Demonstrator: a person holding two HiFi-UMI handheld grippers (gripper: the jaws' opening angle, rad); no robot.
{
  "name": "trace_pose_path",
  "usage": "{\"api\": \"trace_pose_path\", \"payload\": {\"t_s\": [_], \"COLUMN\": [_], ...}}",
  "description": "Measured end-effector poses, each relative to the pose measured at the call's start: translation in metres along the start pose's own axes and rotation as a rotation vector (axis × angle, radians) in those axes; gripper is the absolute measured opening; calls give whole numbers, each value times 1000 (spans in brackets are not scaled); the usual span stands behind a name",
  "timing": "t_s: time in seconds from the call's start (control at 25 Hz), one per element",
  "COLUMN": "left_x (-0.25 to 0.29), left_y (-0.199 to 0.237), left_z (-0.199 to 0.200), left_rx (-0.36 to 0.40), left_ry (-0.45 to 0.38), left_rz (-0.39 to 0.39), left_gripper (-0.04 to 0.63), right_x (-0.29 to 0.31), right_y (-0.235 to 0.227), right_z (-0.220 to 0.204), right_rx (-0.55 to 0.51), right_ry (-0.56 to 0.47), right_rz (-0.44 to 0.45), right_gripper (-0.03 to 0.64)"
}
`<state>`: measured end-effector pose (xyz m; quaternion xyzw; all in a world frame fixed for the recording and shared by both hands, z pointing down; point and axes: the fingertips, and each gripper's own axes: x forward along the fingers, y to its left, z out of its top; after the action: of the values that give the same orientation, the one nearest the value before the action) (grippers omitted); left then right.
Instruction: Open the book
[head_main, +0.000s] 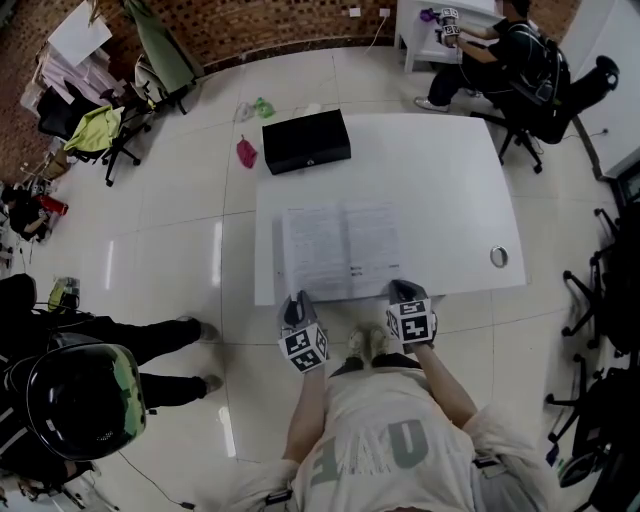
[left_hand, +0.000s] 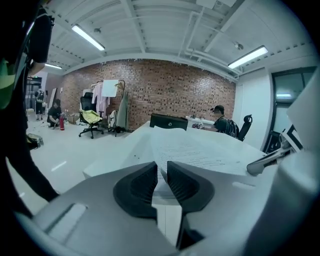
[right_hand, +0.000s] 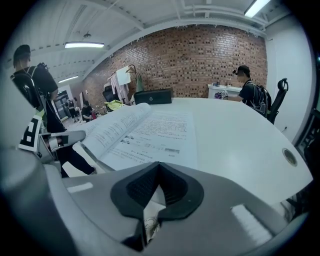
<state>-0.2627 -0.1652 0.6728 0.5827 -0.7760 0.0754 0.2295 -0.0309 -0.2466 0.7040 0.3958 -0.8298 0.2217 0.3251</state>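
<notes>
Head view shows the book (head_main: 340, 250) lying open on the white table (head_main: 450, 190), pages up, close to the near edge. The left claw (head_main: 297, 303) is at its near left corner. In the left gripper view its pads stand a little apart and press on nothing; the page edge shows through the gap. The right claw (head_main: 405, 292) is at the near right corner, tips closed together. A black box (head_main: 306, 140) sits at the far edge.

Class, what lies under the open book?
The open book lies on the white table. Its pages hide the tabletop directly beneath and the book's own cover.
</notes>
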Motion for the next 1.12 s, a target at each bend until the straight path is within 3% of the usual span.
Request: {"api": "trace_pose_path", "payload": {"t_s": [0.24,0.88,1.12], "left_x": [3,11,18], "left_y": [11,17,18], "left_z": [-14,-14,-9], "left_rx": [22,22,15], "left_ry": [50,41,27], "left_rz": [33,35,33], "left_gripper": [61,38,35], "right_x": [0,-5,-6], "right_y": [0,2,8], "right_z": [1,-6,-10], "right_rx": [16,106,9], "right_ry": [-9,-2,21], "right_rz": [1,12,-20], "right_gripper": [6,5,5]}}
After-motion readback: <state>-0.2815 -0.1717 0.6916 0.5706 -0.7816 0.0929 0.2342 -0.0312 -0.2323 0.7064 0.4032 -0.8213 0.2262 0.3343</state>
